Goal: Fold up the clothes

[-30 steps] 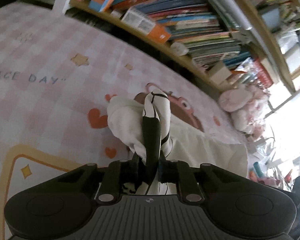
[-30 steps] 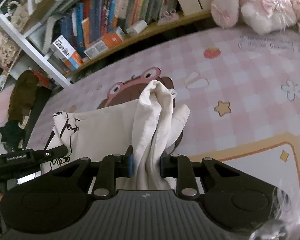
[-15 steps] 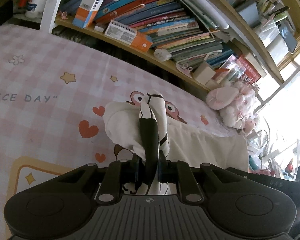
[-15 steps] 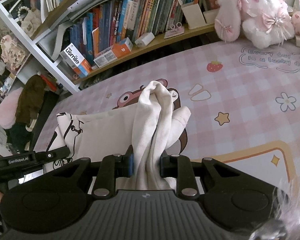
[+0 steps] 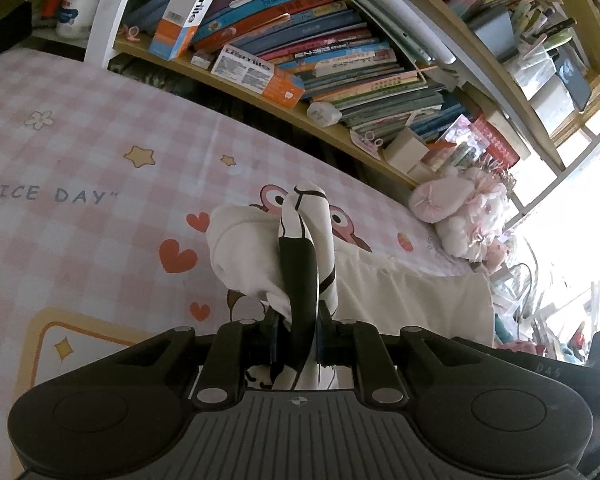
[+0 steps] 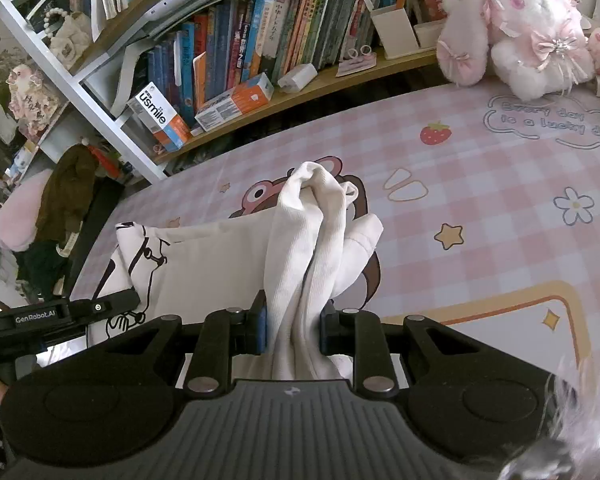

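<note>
Since a second ago your left gripper [image 5: 298,340] has risen a little, so the shelves have dropped further into its view and more of the pink checked mat [image 5: 80,160] shows beyond the cloth; your right gripper [image 6: 293,334] has barely shifted. At the bottom of each frame, both stand narrow and clamped on the cream garment [image 6: 220,264]: the left pinches a bunched fold carrying the black printed lines, the right a thick wad of plain ribbed cloth that stands up through the middle of its frame. Between the two grips the garment hangs as a slack span, its lower part trailing toward the mat, over the cartoon bear print, near frame centre. Expect it to be light and completely limp, so it will sag and swing rather than hold a shape, and the knit looks grippy enough not to slide out of the pads. You hold bunches rather than clean corners, so the fold will likely come out lumpy unless you re-grip at an edge or hem once the cloth is laid flat. Farther back, at the upper right of the right-wrist view, a white open box [image 6: 394,28] sits on the wooden shelf [image 6: 300,96] with what looks like an orange pen standing in it, a smaller white box sits just beside it, and a pink plush toy [image 6: 532,32] rests on the mat's far edge.
</note>
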Tool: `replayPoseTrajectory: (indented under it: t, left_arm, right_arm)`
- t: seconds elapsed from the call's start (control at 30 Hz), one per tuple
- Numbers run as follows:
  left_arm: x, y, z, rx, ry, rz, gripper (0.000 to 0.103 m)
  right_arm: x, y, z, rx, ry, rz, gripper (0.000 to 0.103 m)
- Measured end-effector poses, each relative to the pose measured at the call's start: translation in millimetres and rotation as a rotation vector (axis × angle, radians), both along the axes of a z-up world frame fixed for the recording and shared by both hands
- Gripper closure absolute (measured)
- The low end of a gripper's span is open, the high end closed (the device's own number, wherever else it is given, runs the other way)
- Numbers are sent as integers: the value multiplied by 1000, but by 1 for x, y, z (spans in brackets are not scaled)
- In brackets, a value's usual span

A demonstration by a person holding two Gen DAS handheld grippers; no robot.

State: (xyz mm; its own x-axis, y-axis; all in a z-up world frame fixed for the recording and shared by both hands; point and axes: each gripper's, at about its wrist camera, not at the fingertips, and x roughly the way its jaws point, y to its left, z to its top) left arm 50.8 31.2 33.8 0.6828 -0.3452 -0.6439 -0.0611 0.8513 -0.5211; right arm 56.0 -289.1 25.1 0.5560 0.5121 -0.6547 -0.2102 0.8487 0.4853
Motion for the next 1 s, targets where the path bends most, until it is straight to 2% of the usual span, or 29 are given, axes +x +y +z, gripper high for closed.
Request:
replayPoseTrajectory:
  t: [0.23, 0.43, 0.73, 1.0]
  left_arm:
    - [7, 4, 5, 5, -18, 23, 89]
    - [28, 19, 10, -26, -35, 25, 89]
    - [83, 53, 6, -73, -36, 22, 89]
    - [136, 75, -7, -53, -37, 24, 89]
  right_arm:
    - [10, 4, 4, 7, -5, 10, 82]
    - [31, 12, 15, 6, -37, 16, 82]
    - [84, 33, 20, 9, -45, 10, 82]
    - [144, 56, 15, -2, -58, 17, 82]
